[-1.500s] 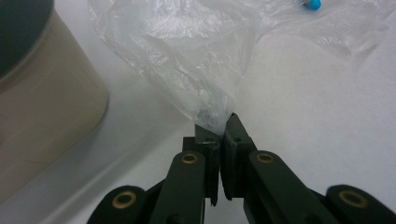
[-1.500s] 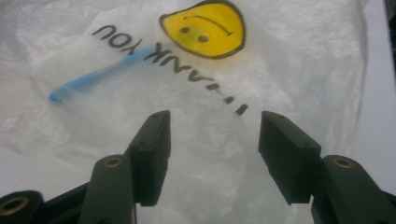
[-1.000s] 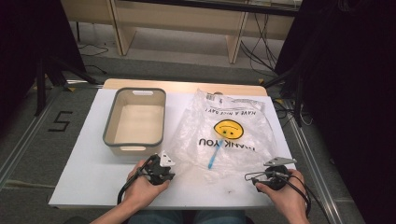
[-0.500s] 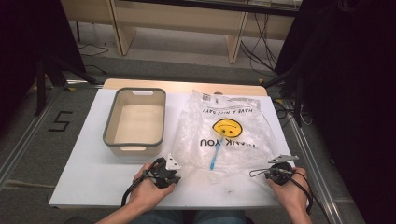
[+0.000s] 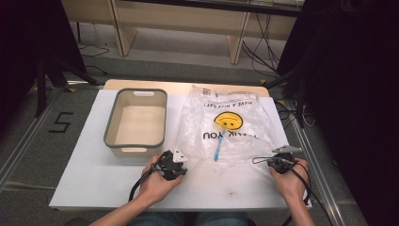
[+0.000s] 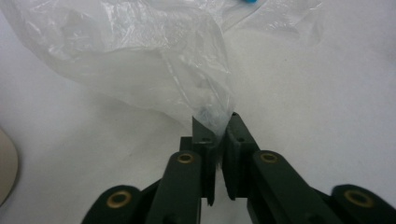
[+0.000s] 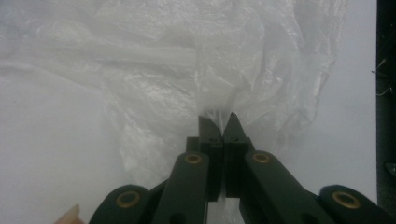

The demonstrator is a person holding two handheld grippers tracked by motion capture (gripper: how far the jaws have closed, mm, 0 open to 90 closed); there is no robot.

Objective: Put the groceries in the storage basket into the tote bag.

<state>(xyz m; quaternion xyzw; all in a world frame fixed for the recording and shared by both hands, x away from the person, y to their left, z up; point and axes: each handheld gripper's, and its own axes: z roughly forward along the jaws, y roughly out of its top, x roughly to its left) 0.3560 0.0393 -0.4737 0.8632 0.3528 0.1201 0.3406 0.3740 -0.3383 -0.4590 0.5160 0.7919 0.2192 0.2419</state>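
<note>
1. White surface: clear crinkled plastic bag with yellow smiley print lies flat beside grey-rimmed beige tub.
2. Left gripper: fingers have just been opening slightly, near edge of the bag pinched between them.
3. Right gripper: fingers clamped on the bag's near edge.
4. Step, as judged: both edge grips set; next likely spreading or lifting the mouth evenly.

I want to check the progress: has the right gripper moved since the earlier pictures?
Yes. The right gripper has moved nearer the table's right edge, its jaws shut on the plastic bag.

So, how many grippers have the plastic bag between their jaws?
2. The left gripper pinches the plastic bag at its near left corner; the right gripper is shut on its near right edge.
</note>
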